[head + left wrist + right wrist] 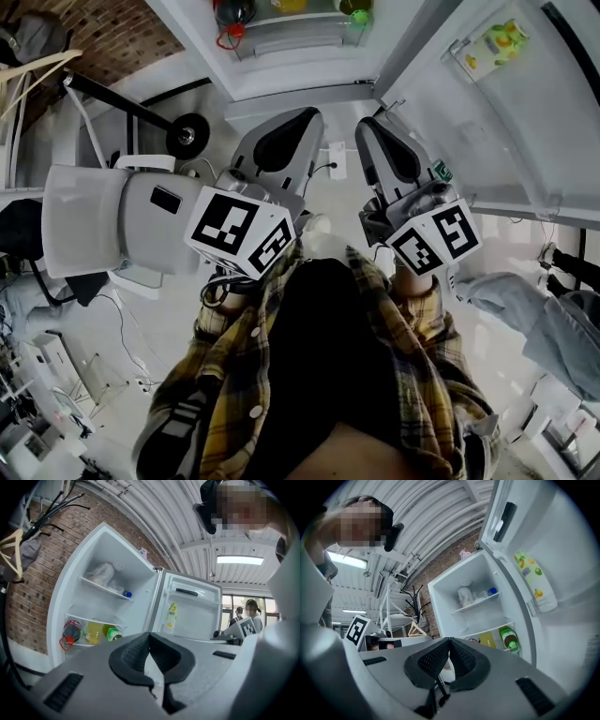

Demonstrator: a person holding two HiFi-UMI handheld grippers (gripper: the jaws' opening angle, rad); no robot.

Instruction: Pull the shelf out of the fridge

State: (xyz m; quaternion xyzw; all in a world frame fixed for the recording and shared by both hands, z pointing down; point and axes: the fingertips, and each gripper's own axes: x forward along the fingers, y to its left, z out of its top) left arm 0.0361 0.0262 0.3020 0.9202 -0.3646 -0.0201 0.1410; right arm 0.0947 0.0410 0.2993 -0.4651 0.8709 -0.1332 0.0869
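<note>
The white fridge (89,573) stands open, a good way ahead of both grippers. Inside it, an upper shelf (104,588) carries a white bag and a blue-capped item. Under the lower shelf (93,619), several bottles (93,632) stand. The right gripper view shows the same upper shelf (480,602) and lower shelf (492,629). My left gripper (150,635) is shut with nothing between its pads. My right gripper (450,641) is shut and empty too. In the head view the left gripper (309,117) and right gripper (366,124) are held close to my chest, pointing toward the fridge (291,47).
The open fridge door (543,541) hangs to the right with a yellow bottle (536,585) in its rack. A coat rack with hangers (18,541) stands against the brick wall left of the fridge. Two people (251,609) stand far off to the right.
</note>
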